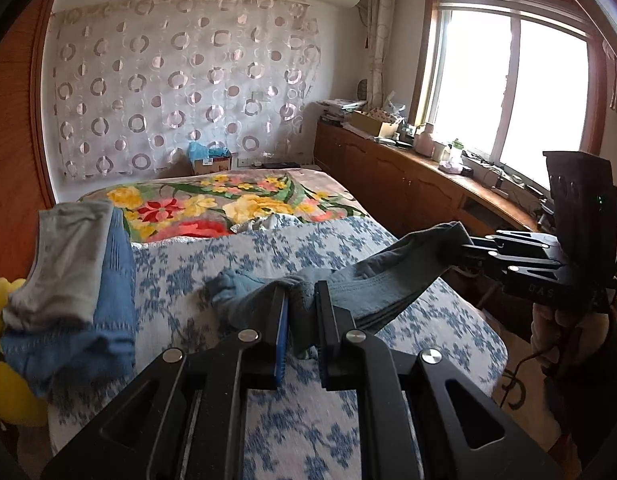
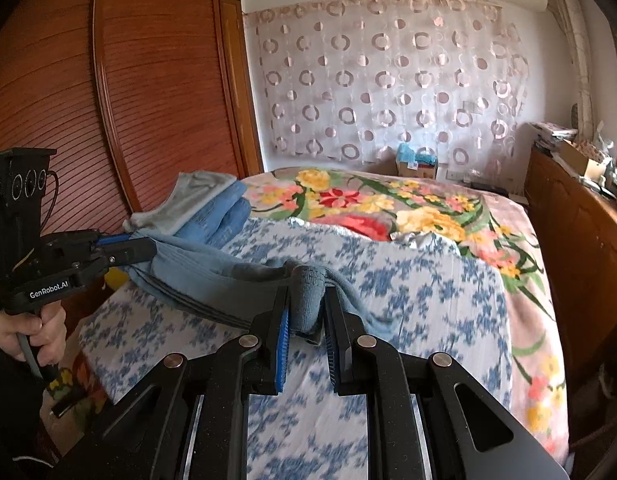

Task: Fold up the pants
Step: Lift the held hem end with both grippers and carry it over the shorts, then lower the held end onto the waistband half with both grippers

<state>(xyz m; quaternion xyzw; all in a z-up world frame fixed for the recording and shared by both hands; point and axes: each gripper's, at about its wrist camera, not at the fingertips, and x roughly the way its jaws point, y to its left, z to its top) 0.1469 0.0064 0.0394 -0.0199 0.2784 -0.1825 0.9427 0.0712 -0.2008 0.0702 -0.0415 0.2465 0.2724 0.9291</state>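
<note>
The grey-blue pants (image 1: 380, 280) hang stretched between both grippers, a little above the blue-flowered bedspread (image 1: 236, 256). My left gripper (image 1: 300, 292) is shut on one bunched end of the cloth. My right gripper (image 2: 306, 298) is shut on the other end, where the fabric is rolled up between the pads. In the left wrist view the right gripper (image 1: 468, 252) comes in from the right edge with the cloth in it. In the right wrist view the left gripper (image 2: 148, 250) holds the pants (image 2: 212, 280) at the left, with a hand around its handle.
A stack of folded clothes (image 1: 76, 280), grey on blue, lies at the bed's left side, with a yellow soft toy (image 1: 4, 364) beside it. A bright floral blanket (image 2: 388, 208) covers the far half of the bed. Wooden cabinets (image 1: 396, 176) run along the right under the window.
</note>
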